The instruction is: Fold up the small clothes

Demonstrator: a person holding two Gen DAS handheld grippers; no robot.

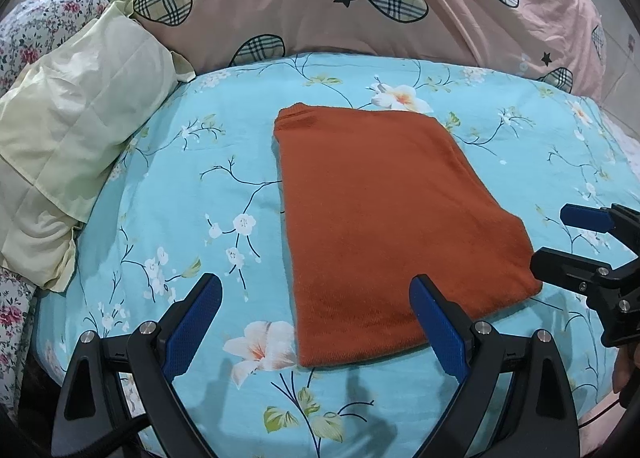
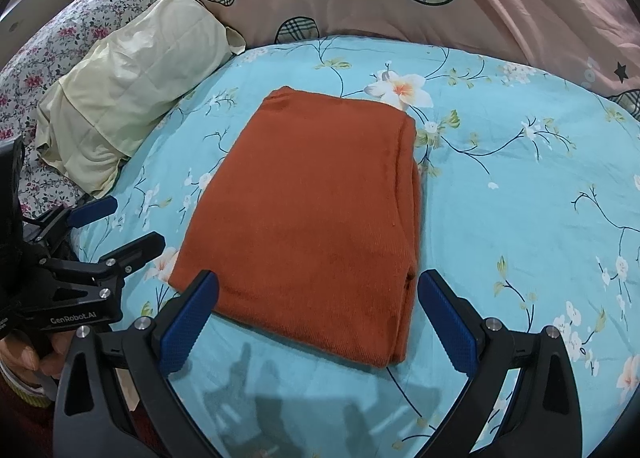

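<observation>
**Orange garment folded flat, both grippers empty and spread**

Nearest: left gripper [image 1: 316, 322] jaws wide, nothing held, hovering at the near edge of the orange garment [image 1: 384, 226]. Right gripper [image 2: 318, 318] same, jaws wide and empty, straddling the garment's near edge from the other side. Shadows of the tools fall on the sheet just in front.

Garment lies in the middle of the bed, on the blue floral sheet [image 1: 168, 194]. It is a neat rectangle, edges stacked along its right side in the right wrist view, several layers visible there. Surface smooth, no sleeves or loose ends sticking out.

Progress, as a judgement: this piece looks finished or nearly so. Possibly one more fold in half, or just a move aside. No other clothes waiting in view, so cannot tell what else is left.

Farther left: pale yellow pillow [image 1: 72, 130] at the sheet's edge, with rose-print bedding [image 2: 52, 54] behind it. Far back: pink quilt [image 1: 320, 6] with plaid hearts and black stars, bunched along the far side. Sliver of a framed picture at far left corner; rest of room hidden.
</observation>
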